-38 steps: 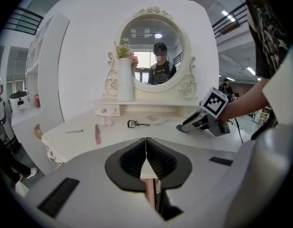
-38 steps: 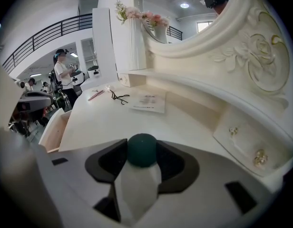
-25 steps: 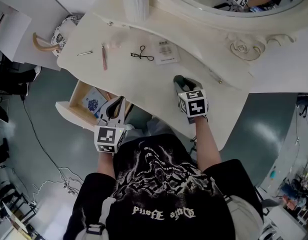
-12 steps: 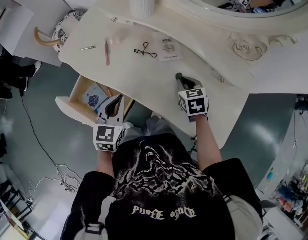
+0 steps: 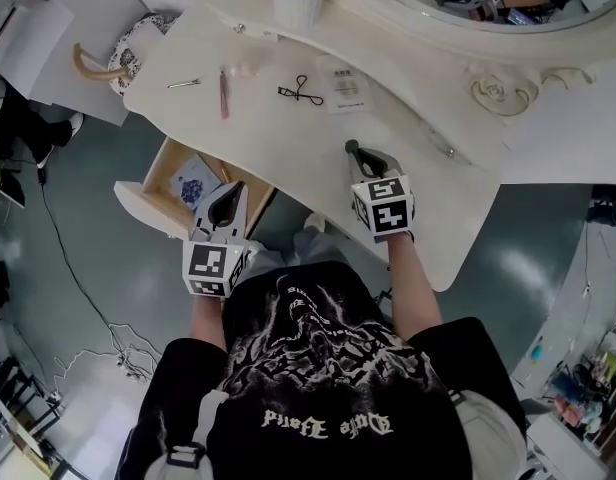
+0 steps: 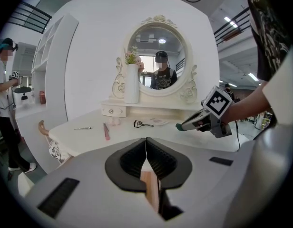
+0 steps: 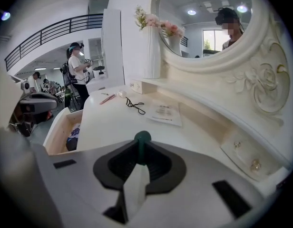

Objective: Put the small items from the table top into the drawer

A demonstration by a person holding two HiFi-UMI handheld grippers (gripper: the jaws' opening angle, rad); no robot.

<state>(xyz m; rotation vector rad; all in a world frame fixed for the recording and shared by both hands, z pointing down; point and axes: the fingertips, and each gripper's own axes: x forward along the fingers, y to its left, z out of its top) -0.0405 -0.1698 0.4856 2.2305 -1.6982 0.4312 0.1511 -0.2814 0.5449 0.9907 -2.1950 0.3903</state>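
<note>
Small dark green item (image 7: pixel 142 137), round at its tip, clamped between the jaws of the right gripper (image 7: pixel 142 149), which have just been closing on it. This grip is plain only in the right gripper view. The head view shows just the green tip poking past the jaws over the front right part of the table top (image 5: pixel 288 158). The left gripper view shows it side-on, low over the surface; whether it touches cannot be told.

Further back on the table top lie an eyelash curler (image 5: pixel 300 91), a printed sachet (image 5: pixel 348 86), a pink stick (image 5: pixel 224 94) and a metal hair clip (image 5: pixel 184 84), all well apart from both grippers.

The drawer (image 5: pixel 153 183) stands pulled out below the table's left front edge, with a blue-patterned packet (image 5: pixel 193 188) inside. Only the head view places the left gripper (image 5: pixel 228 196) over its near corner. The left gripper's own view shows its jaws closed, tips meeting.

A white vase (image 7: pixel 151 46) stands beside the oval mirror (image 7: pixel 208 18). The right gripper view also shows a person (image 7: pixel 76 72) standing in the background.
</note>
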